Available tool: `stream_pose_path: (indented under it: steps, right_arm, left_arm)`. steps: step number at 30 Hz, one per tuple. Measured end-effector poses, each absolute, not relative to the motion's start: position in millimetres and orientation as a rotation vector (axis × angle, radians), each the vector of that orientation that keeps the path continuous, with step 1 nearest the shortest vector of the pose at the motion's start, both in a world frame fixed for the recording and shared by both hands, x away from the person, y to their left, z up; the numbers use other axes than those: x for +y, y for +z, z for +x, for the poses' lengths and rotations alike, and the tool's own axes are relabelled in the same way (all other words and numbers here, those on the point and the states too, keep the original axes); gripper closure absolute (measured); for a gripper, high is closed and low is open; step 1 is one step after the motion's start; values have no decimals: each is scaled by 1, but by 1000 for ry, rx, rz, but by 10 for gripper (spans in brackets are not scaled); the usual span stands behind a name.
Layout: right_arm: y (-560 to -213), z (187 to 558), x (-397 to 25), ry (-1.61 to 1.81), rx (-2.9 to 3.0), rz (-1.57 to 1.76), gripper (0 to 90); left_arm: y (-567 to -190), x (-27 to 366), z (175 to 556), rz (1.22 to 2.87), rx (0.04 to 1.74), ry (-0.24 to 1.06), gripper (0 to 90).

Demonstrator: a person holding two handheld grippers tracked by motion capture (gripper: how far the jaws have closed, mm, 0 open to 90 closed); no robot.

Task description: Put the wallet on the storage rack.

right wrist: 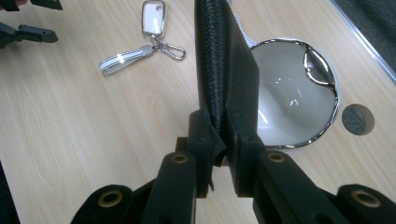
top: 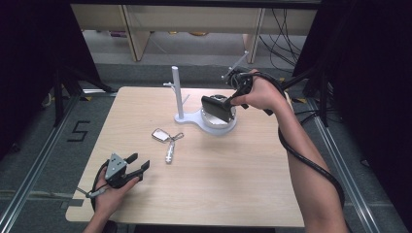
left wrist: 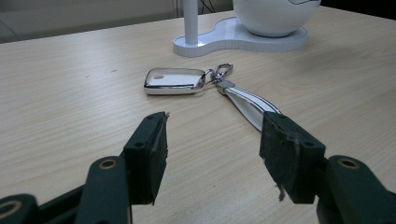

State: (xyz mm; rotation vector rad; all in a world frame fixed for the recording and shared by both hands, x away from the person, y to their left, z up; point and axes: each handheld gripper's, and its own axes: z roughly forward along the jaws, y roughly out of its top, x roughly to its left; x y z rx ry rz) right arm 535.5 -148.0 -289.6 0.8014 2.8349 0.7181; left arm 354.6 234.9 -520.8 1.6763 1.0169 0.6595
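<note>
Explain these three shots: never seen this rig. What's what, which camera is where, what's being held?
No robot: a person holds a two-jaw gripper in each hand. The high view looks down on the table. The other two cameras ride on the grippers and look along their black jaws.

On the table: a white stand with an upright post and a bowl on its base, plus a key fob with a strap.

The right gripper is shut on a black wallet and holds it above the bowl. The left gripper is open, holds nothing, and points at the key fob.
</note>
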Motion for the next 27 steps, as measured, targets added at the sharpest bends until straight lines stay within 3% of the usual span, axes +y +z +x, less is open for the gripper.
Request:
stream_pose_path:
  steps: [27]
  right_arm:
    - [-306,558,-151,794,2749,922,819]
  left_arm:
    - [-521,235,354,1676,1021,662,410]
